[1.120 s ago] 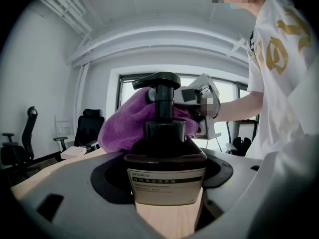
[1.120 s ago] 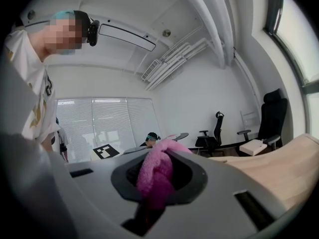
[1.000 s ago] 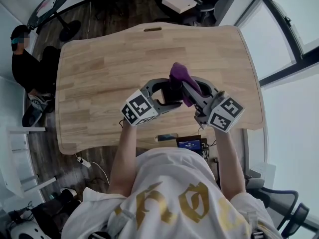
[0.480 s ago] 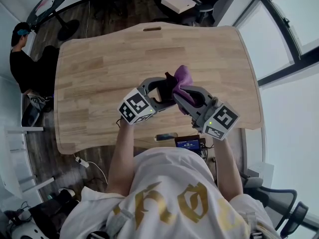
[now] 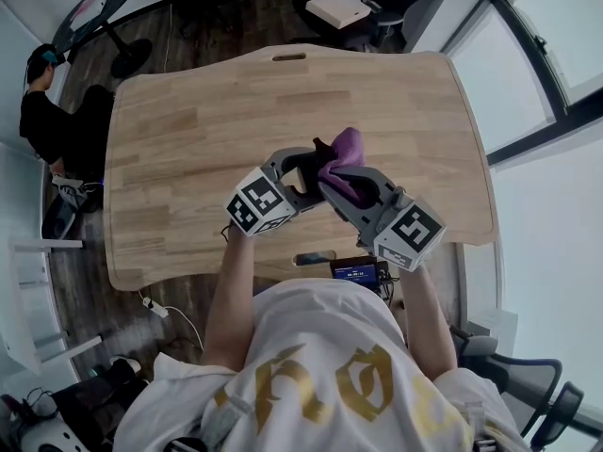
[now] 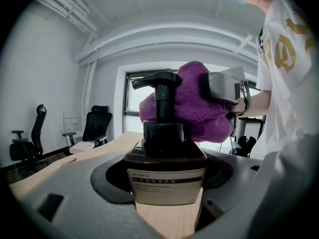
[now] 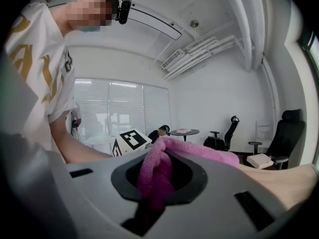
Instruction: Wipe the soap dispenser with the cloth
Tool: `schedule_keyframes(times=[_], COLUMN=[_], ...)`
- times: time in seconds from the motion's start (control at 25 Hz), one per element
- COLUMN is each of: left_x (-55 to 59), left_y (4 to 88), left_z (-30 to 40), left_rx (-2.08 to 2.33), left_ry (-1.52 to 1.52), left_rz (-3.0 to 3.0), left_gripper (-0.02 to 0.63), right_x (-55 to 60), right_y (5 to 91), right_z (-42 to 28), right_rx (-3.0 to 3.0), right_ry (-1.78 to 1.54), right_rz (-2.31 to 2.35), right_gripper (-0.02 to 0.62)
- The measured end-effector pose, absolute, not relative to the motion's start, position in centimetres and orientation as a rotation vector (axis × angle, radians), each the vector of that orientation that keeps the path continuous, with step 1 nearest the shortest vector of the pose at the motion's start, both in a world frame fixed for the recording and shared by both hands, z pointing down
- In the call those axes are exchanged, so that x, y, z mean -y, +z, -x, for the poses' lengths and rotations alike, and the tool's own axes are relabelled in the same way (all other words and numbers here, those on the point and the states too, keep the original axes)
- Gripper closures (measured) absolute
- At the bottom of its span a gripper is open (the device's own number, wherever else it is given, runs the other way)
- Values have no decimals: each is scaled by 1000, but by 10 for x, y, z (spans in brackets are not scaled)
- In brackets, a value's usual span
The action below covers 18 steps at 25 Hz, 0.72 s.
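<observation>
A dark brown soap dispenser (image 6: 164,171) with a black pump head (image 6: 159,86) and a white label stands between the jaws of my left gripper (image 6: 167,203), which is shut on it. In the head view the left gripper (image 5: 300,179) and the dispenser (image 5: 318,155) sit over the middle of the wooden table (image 5: 188,149). My right gripper (image 5: 341,185) is shut on a purple cloth (image 5: 341,158). The cloth (image 6: 197,103) presses against the far side of the pump head. In the right gripper view the cloth (image 7: 157,176) fills the jaw gap.
A person in black (image 5: 52,111) sits left of the table. Office chairs (image 6: 97,126) and a small white box (image 5: 337,6) stand beyond the far edge. A phone and a small screen (image 5: 356,271) lie near the table's front edge.
My right gripper has swung in to the left and lower, carrying the cloth across the dispenser's top. The left gripper has stayed almost still with the dispenser.
</observation>
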State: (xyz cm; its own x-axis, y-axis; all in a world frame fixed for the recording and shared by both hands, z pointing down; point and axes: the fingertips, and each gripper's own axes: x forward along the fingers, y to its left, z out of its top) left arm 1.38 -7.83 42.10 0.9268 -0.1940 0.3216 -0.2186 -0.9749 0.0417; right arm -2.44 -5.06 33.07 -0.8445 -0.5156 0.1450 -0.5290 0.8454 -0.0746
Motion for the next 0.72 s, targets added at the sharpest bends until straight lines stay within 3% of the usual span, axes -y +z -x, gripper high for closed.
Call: schedule_keyframes(times=[0.72], left_x=[74], left_y=[422], left_z=[-23], left_rx=[317], left_ry=[506], left_rz=[-3022], left_gripper=[250], right_x=[22], right_y=[319], right_z=[45], right_rx=[3080], right_ry=[391], right_rz=[-582], right_gripper=[561])
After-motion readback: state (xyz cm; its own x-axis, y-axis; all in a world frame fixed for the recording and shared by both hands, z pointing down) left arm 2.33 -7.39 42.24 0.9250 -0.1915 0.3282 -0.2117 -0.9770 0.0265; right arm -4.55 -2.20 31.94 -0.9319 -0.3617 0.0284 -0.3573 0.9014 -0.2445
